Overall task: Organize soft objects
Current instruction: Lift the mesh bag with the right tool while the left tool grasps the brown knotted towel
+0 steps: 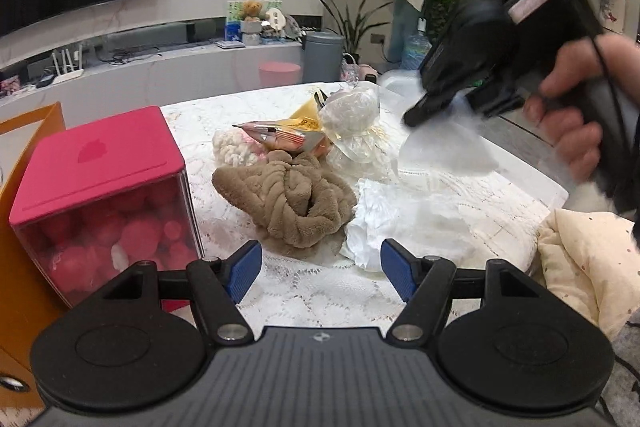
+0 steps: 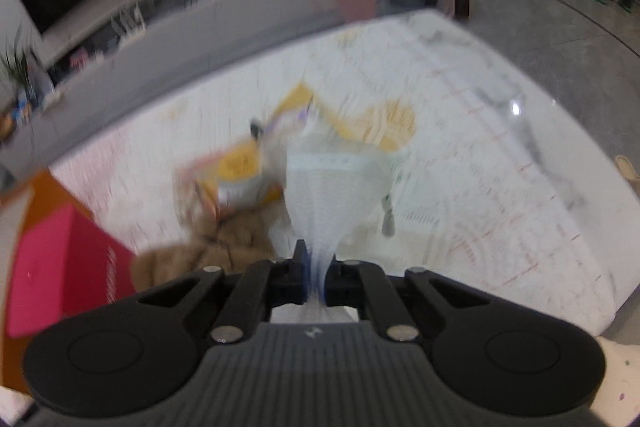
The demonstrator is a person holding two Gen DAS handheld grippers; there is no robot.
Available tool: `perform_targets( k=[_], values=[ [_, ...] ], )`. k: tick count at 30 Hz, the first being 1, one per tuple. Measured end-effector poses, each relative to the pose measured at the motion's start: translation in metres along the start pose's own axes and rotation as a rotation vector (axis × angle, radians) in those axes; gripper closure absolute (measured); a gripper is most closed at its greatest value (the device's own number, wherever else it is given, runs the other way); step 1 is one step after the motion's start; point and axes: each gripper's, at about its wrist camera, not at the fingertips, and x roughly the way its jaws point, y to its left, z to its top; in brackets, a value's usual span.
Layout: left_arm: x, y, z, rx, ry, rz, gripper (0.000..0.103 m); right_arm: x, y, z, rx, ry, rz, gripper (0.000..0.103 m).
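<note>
My right gripper (image 2: pixel 316 279) is shut on a thin white mesh pouch (image 2: pixel 332 187), which fans out ahead of the pinched pads, blurred. In the left wrist view that same right gripper (image 1: pixel 412 115) hangs over the table's right side with the pouch (image 1: pixel 444 151) dangling from it, a hand on its handle. My left gripper (image 1: pixel 320 271) stands open and empty, low over the lace cloth. Just beyond its fingers lie a brown plush cloth (image 1: pixel 288 199) and crumpled white material (image 1: pixel 384 223). Behind them are a snack packet (image 1: pixel 280 137), a clear wrapped bundle (image 1: pixel 352 131) and a pink-white knit piece (image 1: pixel 232 147).
A clear box with a pink lid (image 1: pixel 100 179), full of pink balls, stands at the left, against an orange container (image 1: pixel 16 227). A cream cushion (image 1: pixel 592 259) sits off the table's right edge. The lace-covered table (image 1: pixel 320 291) ends near the cushion.
</note>
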Motion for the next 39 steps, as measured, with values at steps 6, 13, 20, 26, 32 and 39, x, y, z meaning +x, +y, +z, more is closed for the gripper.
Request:
perform_targets(
  k=[6, 13, 20, 26, 32, 39],
  values=[
    [0.011, -0.016, -0.004, 0.020, 0.003, 0.106, 0.023, -0.028, -0.028, 0.011, 0.098, -0.097, 0.027, 0.100],
    [0.043, -0.044, 0.034, 0.110, 0.037, 0.217, 0.023, -0.058, -0.059, 0.020, 0.113, -0.227, -0.164, 0.100],
    [0.107, -0.048, 0.087, 0.144, 0.197, 0.236, 0.021, -0.070, -0.090, 0.019, 0.227, -0.248, -0.101, 0.100],
    [0.157, -0.035, 0.105, 0.132, 0.388, 0.211, 0.021, -0.067, -0.089, 0.020, 0.225, -0.254, -0.061, 0.100],
    [0.186, -0.027, 0.103, 0.134, 0.476, 0.214, 0.018, -0.055, -0.082, 0.020, 0.178, -0.212, -0.043, 0.100],
    [0.200, -0.030, 0.097, 0.210, 0.520, 0.215, 0.028, -0.040, -0.074, 0.018, 0.145, -0.167, -0.019, 0.100]
  ],
)
